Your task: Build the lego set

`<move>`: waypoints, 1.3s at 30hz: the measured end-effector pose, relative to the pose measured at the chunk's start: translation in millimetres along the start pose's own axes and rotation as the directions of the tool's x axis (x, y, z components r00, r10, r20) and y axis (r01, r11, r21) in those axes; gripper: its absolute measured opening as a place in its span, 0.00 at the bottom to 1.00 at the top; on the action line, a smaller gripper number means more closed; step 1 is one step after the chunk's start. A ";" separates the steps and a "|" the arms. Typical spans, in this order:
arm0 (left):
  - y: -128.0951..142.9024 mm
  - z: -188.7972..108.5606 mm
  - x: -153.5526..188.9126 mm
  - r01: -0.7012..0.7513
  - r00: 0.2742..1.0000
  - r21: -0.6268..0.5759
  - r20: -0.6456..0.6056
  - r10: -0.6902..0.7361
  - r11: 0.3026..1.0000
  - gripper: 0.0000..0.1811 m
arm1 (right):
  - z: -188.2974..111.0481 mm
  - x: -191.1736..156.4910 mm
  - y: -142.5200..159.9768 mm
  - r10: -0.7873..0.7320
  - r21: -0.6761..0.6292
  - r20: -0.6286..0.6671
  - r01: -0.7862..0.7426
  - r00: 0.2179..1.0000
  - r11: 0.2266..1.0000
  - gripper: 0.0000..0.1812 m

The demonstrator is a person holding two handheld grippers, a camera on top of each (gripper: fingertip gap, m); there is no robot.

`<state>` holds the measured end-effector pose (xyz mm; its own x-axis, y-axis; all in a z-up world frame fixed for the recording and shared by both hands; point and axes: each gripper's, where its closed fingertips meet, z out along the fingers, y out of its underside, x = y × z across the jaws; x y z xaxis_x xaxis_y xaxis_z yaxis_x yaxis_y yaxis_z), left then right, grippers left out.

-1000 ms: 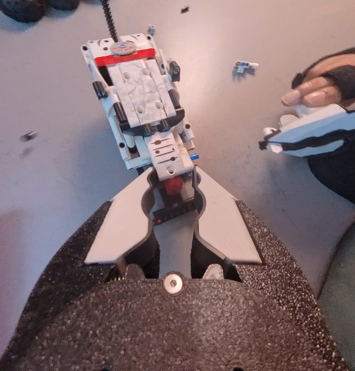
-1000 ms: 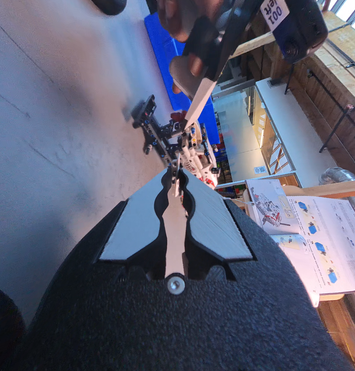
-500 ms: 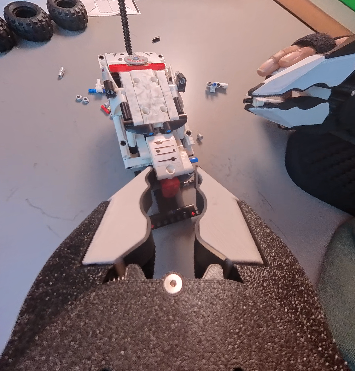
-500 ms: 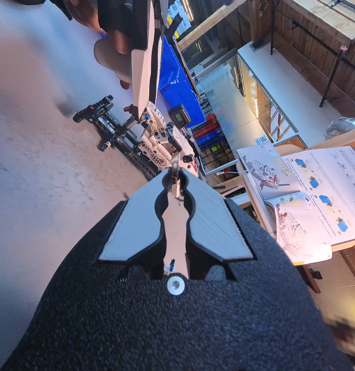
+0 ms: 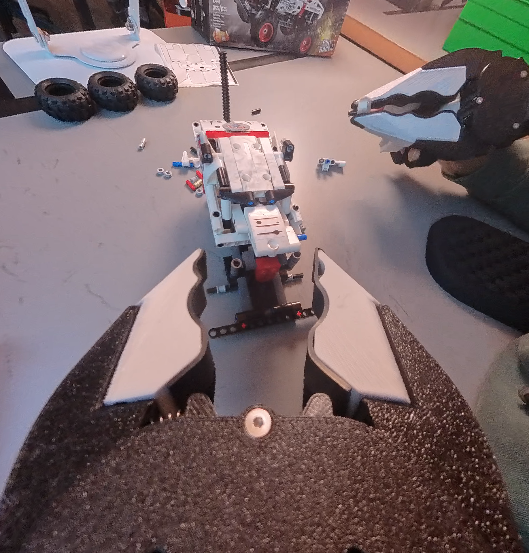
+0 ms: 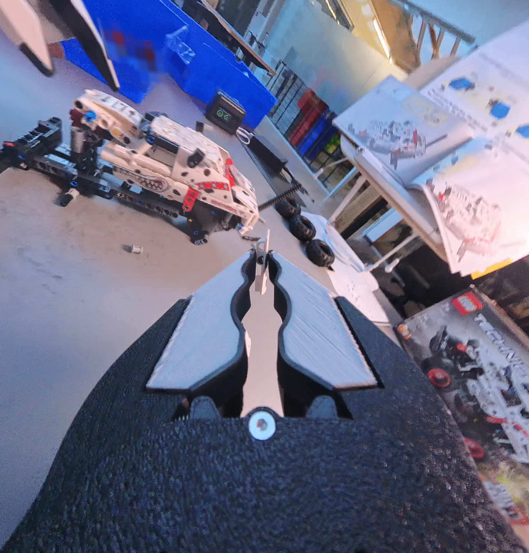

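Grey tabletop carries our truck model, body assembled, wheels unmounted: three tyres lie well apart. Left gripper gapes around its front end; right gripper pinches a small white piece, probably a panel.

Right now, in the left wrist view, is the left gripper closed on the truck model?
No, the left gripper is open, its fingers either side of the truck model's black front frame without touching.
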<state>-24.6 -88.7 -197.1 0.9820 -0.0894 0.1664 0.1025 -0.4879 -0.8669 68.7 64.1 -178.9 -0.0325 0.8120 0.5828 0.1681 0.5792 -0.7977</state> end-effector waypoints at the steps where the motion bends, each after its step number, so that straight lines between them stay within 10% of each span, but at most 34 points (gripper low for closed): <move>1: 1.1 0.3 -1.1 0.005 1.000 -0.001 -0.001 -0.005 1.000 0.38 | -0.8 6.2 6.1 0.053 -0.021 0.003 -0.053 0.999 0.998 0.04; 18: 7.7 20.6 3.8 -0.007 0.997 -0.037 -0.078 0.004 0.999 0.32 | -14.3 15.6 104.8 0.473 -0.494 0.043 -0.393 0.880 0.776 0.12; 26: -23.8 -24.3 -41.8 -0.013 0.998 0.090 0.066 0.007 0.996 0.37 | -13.8 22.7 87.8 0.471 -0.415 0.062 -0.406 0.880 0.814 0.22; 31: -31.4 -86.4 -158.5 -0.097 0.849 -0.227 0.489 0.199 0.969 0.31 | -15.8 33.7 76.2 0.467 -0.335 0.047 -0.427 0.883 0.840 0.22; 35: 38.6 -99.3 -202.1 0.156 0.891 -0.580 0.432 0.139 0.800 0.37 | -18.2 32.5 78.9 0.447 -0.336 0.040 -0.409 0.894 0.848 0.20; 39: 77.2 -96.1 -197.2 0.175 0.918 -0.686 0.372 0.134 0.706 0.11 | -20.3 29.9 83.6 0.417 -0.351 0.036 -0.380 0.908 0.856 0.19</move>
<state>-225.6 -192.2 -251.6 0.9746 0.1756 -0.1387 0.1352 -0.9559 -0.2607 101.8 135.3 -225.0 0.0054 0.9816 0.1907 0.5019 0.1623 -0.8496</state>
